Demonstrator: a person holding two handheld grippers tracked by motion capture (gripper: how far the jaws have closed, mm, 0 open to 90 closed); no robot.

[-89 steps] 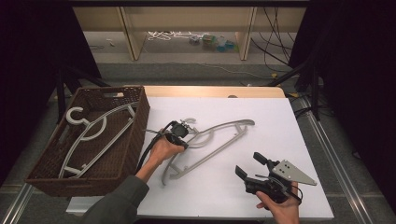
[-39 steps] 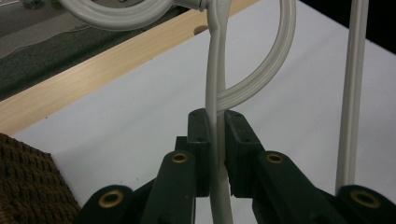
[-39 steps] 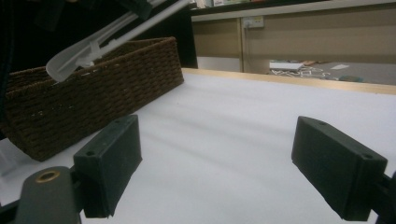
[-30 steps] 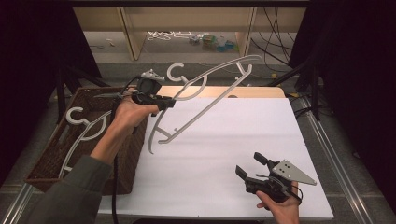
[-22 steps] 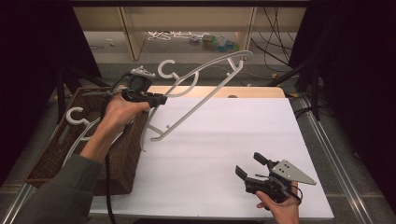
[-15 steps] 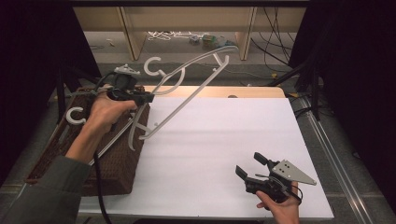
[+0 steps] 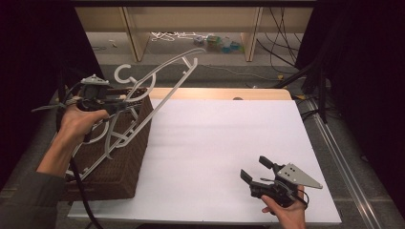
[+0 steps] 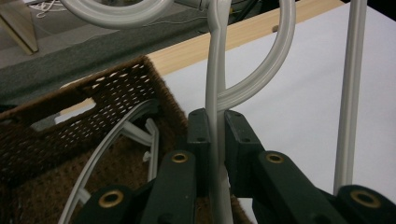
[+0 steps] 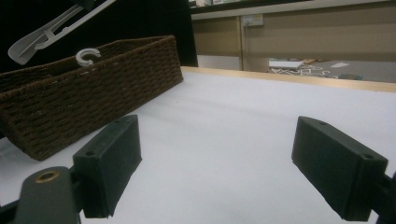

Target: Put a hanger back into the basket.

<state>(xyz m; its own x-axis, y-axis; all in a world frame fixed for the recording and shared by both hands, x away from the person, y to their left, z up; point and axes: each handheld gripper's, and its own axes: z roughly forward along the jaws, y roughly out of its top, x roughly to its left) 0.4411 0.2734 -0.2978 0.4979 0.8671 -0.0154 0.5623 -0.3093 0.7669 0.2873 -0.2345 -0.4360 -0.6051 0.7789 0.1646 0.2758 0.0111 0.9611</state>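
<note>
Carrying: the left gripper (image 7: 125, 101) is clamped on a thin bar of the white hanger (image 7: 157, 86), which it holds in the air over the near-right corner of the wicker basket (image 7: 122, 167).
Grip: in the left gripper view the two black pads press the hanger's (image 8: 215, 88) stem from both sides, just below the curve of its hook; nothing slack shows there.
Hanger's pose: tilted, its long arm rising up and away toward the shelves, its lower end dipping inside the basket rim, the hook (image 7: 125, 74) up beside the hand.
Basket: stands on the left edge of the white table (image 7: 229, 143); another hanger (image 8: 112, 140) already lies in it, seen past the jaws in the left gripper view.
Right gripper: the right gripper (image 7: 255, 172) rests near the table's front edge, well apart from the basket; its jaws stand wide with nothing between them, as the right gripper view confirms.
Step in hand: by my reading, the transfer of the hanger from table to basket, at the point of arrival above the basket.
Next move calls for: lowering and flattening the hanger so its long arm clears the basket wall (image 9: 93, 88) and settles beside the one inside, then parting the jaws.
Risk: the raised arm could catch the rim and leave the hanger propped half out.
</note>
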